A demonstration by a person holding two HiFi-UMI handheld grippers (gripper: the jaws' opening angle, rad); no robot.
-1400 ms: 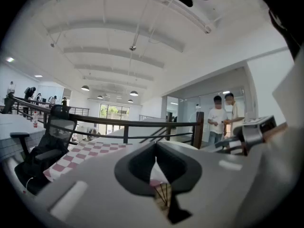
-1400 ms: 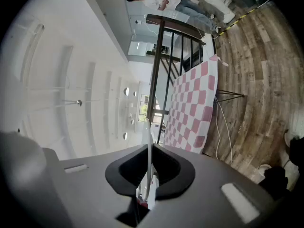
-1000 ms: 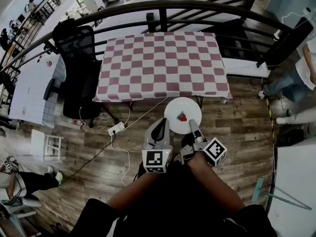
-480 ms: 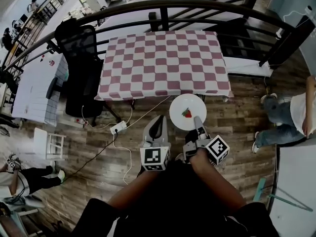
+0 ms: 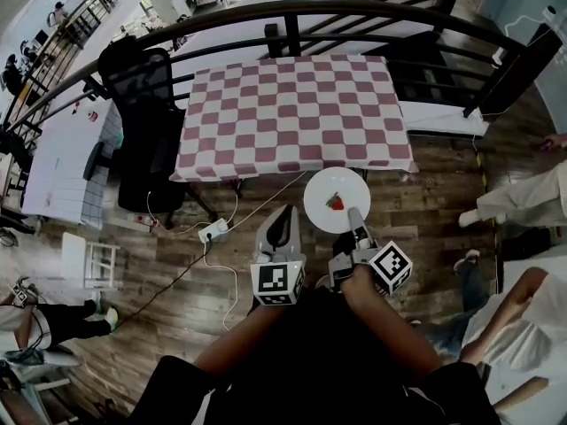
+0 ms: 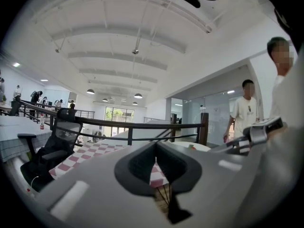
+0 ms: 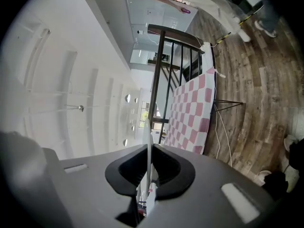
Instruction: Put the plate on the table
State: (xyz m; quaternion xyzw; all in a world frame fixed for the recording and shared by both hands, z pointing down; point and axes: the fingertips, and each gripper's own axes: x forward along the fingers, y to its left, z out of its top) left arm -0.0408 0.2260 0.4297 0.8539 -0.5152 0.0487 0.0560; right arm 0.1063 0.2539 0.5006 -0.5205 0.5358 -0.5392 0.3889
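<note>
I see one white plate carrying one small red item. It is held just off the near edge of the single checked surface, by that surface's right corner, above the wooden floor. I have two grippers. My right gripper pinches the plate's rim on the side away from the surface. My left gripper sits just left of the plate, also short of the surface, jaws pressed together on nothing.
</note>
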